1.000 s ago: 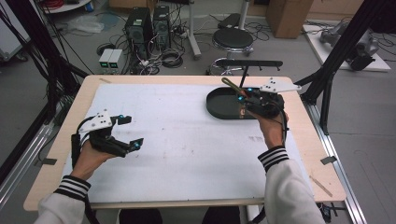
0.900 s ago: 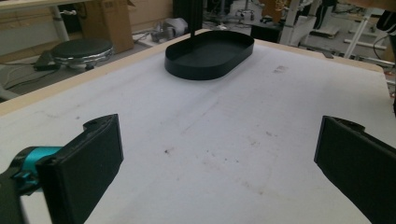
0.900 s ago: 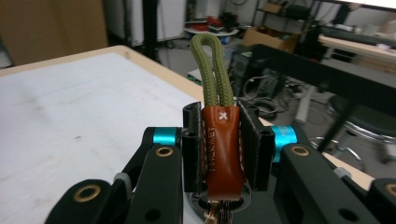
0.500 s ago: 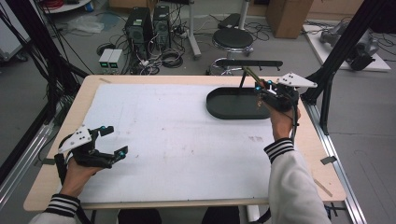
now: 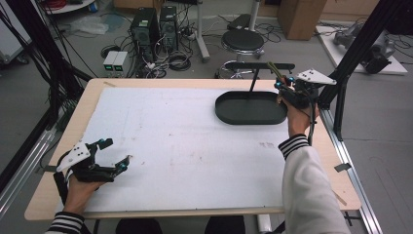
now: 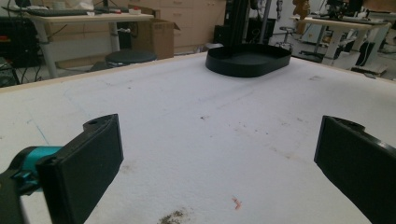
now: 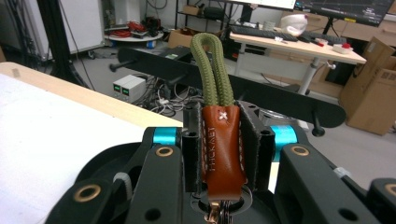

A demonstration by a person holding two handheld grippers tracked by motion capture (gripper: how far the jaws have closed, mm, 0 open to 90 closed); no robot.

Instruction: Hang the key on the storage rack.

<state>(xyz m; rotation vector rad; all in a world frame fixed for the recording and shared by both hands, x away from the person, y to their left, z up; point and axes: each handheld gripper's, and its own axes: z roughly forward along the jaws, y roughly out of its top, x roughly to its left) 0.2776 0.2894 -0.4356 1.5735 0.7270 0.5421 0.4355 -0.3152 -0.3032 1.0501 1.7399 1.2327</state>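
Beyond the black tray (image 5: 251,108), the right tool (image 5: 287,84) pinches a leather-tabbed green cord strap (image 7: 218,121); the left tool (image 5: 113,155) rests spread on the counter (image 5: 185,141).

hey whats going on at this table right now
A person works at a white-topped table with a gripper in each hand. The right gripper is shut on a keychain strap, a brown leather tab with a green cord loop, held up just past the right end of the black tray, near a black rack behind the table. The left gripper is open with nothing in it, low at the near left corner of the table. The tray looks empty.
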